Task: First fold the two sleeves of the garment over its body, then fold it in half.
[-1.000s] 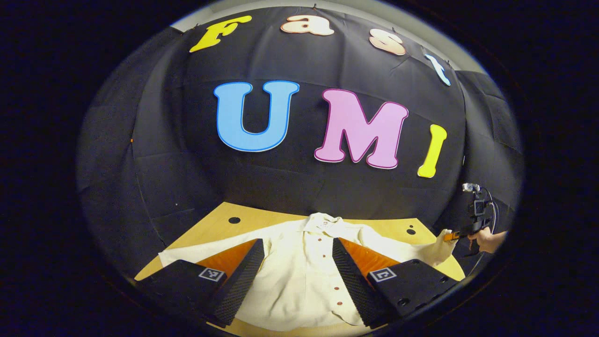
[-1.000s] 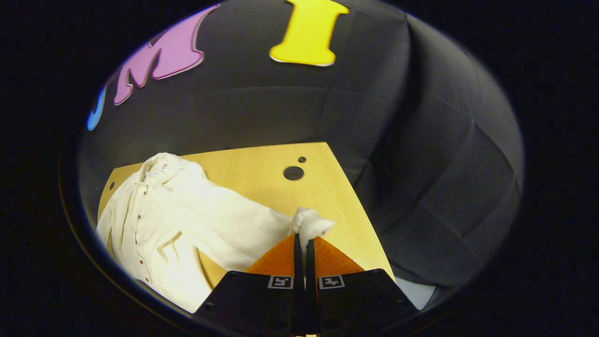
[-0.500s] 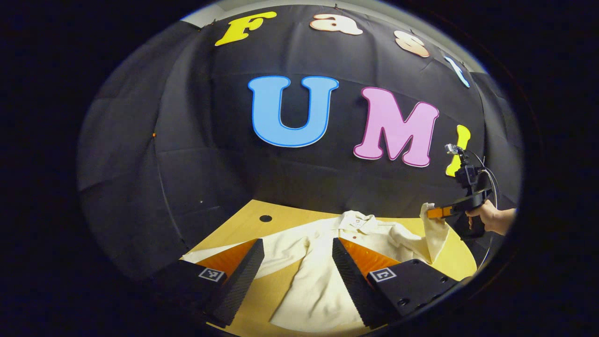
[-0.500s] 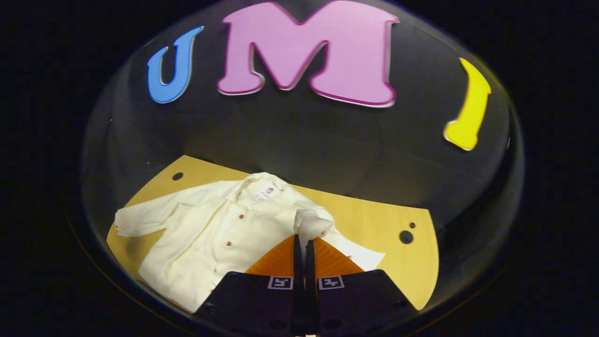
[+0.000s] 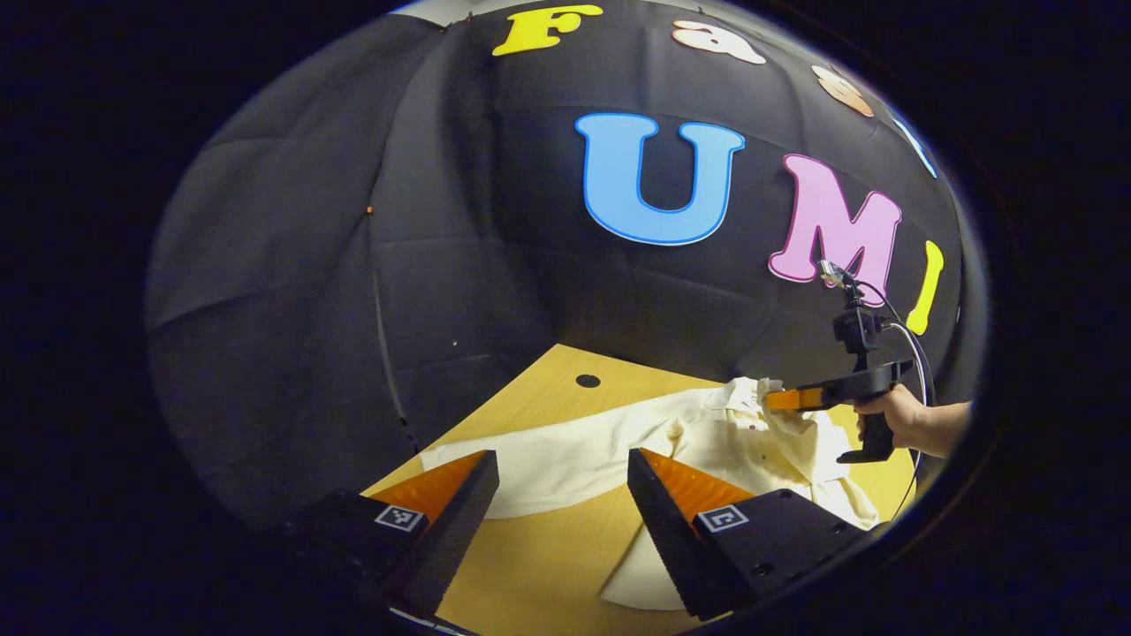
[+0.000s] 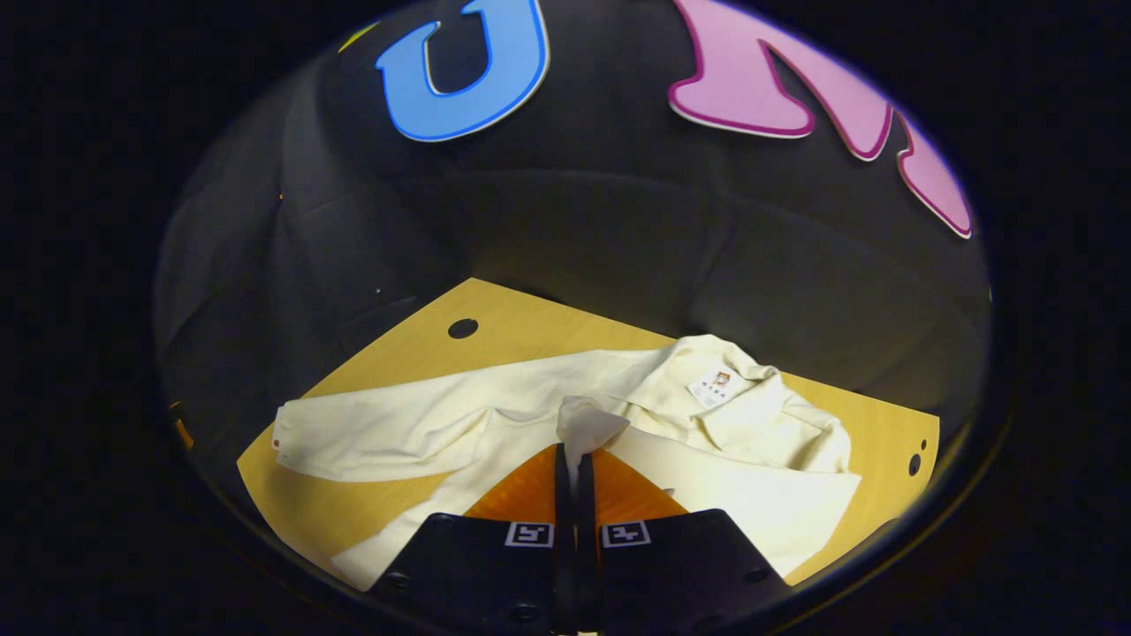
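A cream button shirt (image 6: pixel 751 442) lies on the wooden table (image 6: pixel 415 353), collar toward the back wall. My right gripper (image 6: pixel 574 450) is shut on one sleeve's cuff (image 6: pixel 585 422) and holds it above the shirt's body, so that sleeve is doubled over the chest. In the left gripper view the right gripper (image 5: pixel 782 399), held by a hand (image 5: pixel 901 420), hovers over the shirt (image 5: pixel 733 437). The other sleeve (image 5: pixel 548 459) lies stretched out flat. My left gripper (image 5: pixel 563 459) is open above the table just in front of that sleeve, with nothing between its fingers.
The table has a round hole (image 6: pixel 462 329) near its far left corner and small holes (image 6: pixel 910 464) at the right edge. Black booth cloth closes in the back and sides. Bare wood (image 5: pixel 548 548) shows between the flat sleeve and the table's front.
My right gripper has carried the cuff up from the table's right side and leftward over the shirt's body. My left gripper has swung left, from over the body toward the outstretched sleeve.
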Motion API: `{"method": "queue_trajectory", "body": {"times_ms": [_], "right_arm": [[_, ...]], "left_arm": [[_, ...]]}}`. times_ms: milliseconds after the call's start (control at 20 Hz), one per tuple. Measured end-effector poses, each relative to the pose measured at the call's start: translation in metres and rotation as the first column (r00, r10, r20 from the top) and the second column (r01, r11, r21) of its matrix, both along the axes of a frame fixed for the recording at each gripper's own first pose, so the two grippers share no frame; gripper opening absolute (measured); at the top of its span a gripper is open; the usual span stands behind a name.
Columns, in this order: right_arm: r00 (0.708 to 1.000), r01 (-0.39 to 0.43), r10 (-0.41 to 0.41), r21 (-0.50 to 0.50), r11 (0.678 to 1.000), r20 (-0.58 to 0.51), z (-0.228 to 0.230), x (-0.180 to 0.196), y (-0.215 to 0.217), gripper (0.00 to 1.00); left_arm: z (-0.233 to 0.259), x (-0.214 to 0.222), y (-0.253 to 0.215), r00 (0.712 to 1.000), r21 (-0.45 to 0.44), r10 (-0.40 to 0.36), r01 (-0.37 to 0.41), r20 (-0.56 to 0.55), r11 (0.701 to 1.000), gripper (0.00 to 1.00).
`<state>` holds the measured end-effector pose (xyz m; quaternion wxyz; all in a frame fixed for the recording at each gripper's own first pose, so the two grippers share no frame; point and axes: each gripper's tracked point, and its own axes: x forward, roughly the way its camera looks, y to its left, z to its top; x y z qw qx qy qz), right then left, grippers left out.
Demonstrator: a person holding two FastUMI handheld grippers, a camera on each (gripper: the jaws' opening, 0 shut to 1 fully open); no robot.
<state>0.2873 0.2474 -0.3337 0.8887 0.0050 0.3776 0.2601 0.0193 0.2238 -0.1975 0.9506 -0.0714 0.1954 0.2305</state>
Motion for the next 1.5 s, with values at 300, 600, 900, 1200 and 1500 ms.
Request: {"method": "queue_trajectory", "body": {"times_ms": [300, 600, 900, 1200, 1500], "right_arm": [[0.997, 0.021, -0.018, -0.038, 0.999, 0.069, -0.048, 0.022, 0.010, 0.31], [0.959, 0.056, -0.013, -0.144, 0.988, 0.284, -0.003, -0.002, -0.035, 1.00], [0.878, 0.139, -0.055, -0.143, 0.980, 0.475, 0.076, -0.059, -0.096, 0.98], [0.826, 0.302, -0.184, -0.143, 0.942, 0.533, 0.103, -0.120, -0.173, 0.98], [0.825, 0.354, -0.202, -0.205, 0.912, 0.528, 0.096, -0.163, -0.227, 0.97]], "left_arm": [[-0.047, -0.009, 0.033, 0.997, -0.029, 0.058, -0.060, -0.045, 0.998, 0.96], [-0.084, -0.002, 0.080, 0.983, 0.009, 0.148, -0.148, -0.109, 0.989, 0.96], [-0.121, 0.006, 0.120, 0.965, -0.061, 0.212, -0.223, -0.153, 0.973, 0.96], [-0.168, 0.019, 0.158, 0.958, -0.159, 0.171, -0.210, -0.229, 0.965, 0.92], [-0.195, 0.018, 0.187, 0.937, -0.215, 0.142, -0.218, -0.319, 0.952, 0.88]]}}
